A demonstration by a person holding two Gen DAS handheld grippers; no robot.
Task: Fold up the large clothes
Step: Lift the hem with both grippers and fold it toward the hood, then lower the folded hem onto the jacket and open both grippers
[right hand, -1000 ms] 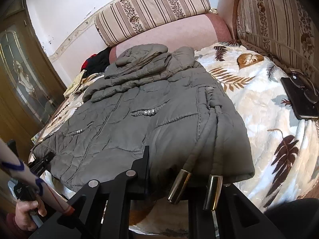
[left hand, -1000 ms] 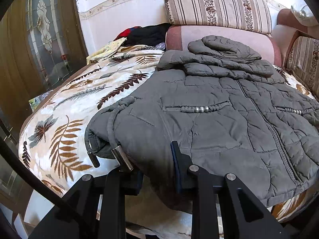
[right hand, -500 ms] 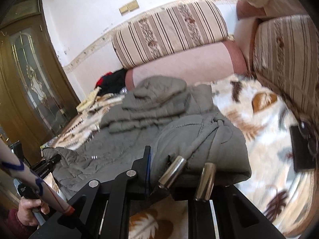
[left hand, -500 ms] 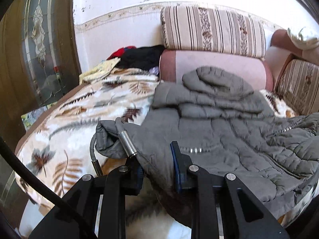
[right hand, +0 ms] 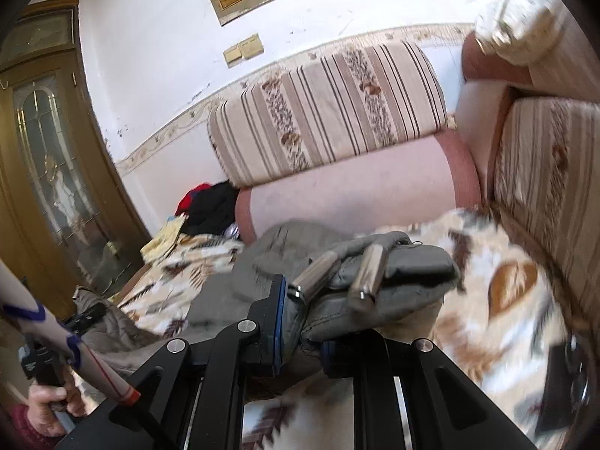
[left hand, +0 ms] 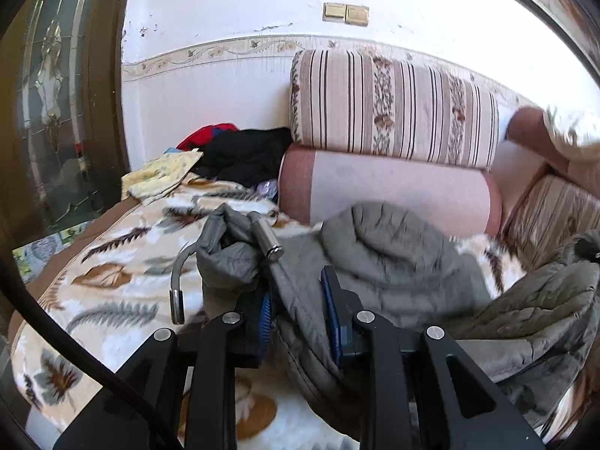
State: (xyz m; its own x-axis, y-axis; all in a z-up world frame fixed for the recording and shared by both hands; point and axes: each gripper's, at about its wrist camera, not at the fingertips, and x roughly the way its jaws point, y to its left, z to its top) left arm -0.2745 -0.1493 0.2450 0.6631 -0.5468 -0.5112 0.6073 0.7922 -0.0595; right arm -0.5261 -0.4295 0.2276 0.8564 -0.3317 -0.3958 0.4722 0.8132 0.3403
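Both views are bright with daylight; the white wall (left hand: 232, 86) at the top glares nearly blown out. Motion blur smears the grey jacket (left hand: 393, 255) at centre and the leaf-print bedspread (right hand: 506, 300) at lower right (worst in the right wrist view). Fisheye bending curves the edges, and all 4 corners fall into black vignette.

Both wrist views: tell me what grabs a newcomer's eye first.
A grey quilted padded jacket, its hem pinched in the left gripper and right gripper, is raised off the leaf-patterned blanket. Shiny metal drawcord tips lie across the held fabric.
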